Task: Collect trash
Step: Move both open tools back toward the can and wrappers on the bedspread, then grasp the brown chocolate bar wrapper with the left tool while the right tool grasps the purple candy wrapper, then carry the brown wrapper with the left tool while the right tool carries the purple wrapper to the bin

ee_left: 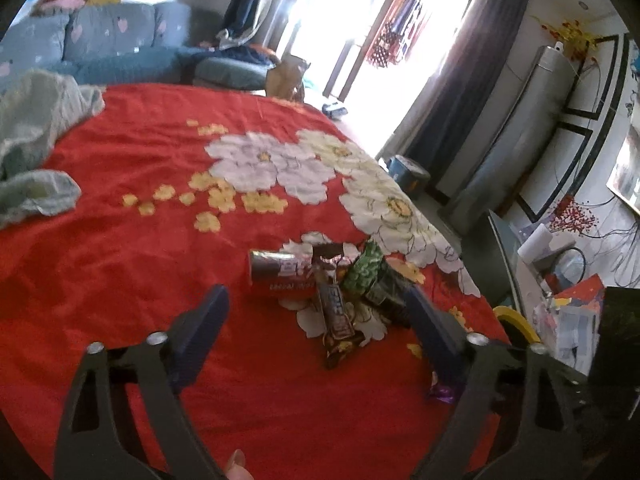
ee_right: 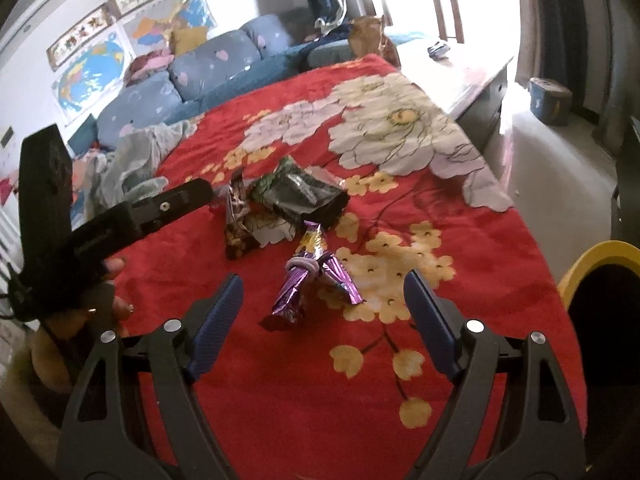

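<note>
Red flowered cloth [ee_right: 280, 380] is spread under everything. Purple wrapper [ee_right: 308, 280] is seen just beyond the right gripper [ee_right: 324, 300], whose jaws are spread wide, empty. Can [ee_left: 276, 272] and wrappers [ee_left: 336, 312] lie beyond the left gripper [ee_left: 320, 312], likewise wide and empty.

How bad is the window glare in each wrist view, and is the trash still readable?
Left wrist view: window blown out white, can and wrappers slightly soft but readable. Right wrist view: glare at top right only, purple wrapper clear.
</note>
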`<state>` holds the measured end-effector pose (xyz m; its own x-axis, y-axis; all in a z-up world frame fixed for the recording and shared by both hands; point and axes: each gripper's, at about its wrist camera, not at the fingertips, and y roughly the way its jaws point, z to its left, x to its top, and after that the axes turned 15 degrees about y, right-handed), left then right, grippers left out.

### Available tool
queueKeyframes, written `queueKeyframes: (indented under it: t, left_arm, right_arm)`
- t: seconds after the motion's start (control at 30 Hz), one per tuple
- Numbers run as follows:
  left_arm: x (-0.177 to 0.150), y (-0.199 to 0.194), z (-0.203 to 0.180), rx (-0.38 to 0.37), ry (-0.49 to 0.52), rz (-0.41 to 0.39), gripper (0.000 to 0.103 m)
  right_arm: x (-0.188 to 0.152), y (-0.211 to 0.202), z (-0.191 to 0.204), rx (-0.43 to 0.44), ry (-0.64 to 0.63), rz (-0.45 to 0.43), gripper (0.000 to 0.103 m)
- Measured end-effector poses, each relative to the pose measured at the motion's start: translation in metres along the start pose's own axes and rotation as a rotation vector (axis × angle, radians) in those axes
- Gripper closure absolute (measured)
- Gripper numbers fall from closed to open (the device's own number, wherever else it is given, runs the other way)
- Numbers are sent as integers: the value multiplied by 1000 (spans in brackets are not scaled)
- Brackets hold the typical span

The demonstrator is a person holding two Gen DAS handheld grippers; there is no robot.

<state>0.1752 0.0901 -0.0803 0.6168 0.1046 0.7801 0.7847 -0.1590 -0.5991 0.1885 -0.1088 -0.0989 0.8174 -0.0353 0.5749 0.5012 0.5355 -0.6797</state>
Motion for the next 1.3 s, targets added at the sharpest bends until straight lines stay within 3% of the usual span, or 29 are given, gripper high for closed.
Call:
queueKeyframes:
  t: [0.17, 0.3, 0.47, 0.63, 1.07, 1.3]
  left_arm:
    - [-3, 15, 3, -57, -32, 27, 33]
    - [-4, 27, 5, -84, -50, 50, 44]
    - [-7, 38, 4, -107, -67, 81, 58]
    - [-9, 40, 3, -110, -63, 95, 82]
    - [1, 5, -20, -95, 24, 28, 87]
    - [8, -9, -44, -122, 84, 6, 87]
  right_arm:
    - [-2, 19, 2, 11, -10, 50, 44]
    - [-8, 25, 4, 8, -28, 71, 66]
    - [-11, 18, 3, 22, -42, 73, 74]
    - [-15, 8, 1, 39, -34, 66, 76]
    - [-11, -17, -5, 55, -18, 22, 77]
    - [-1, -36, -14, 50, 8, -29, 77]
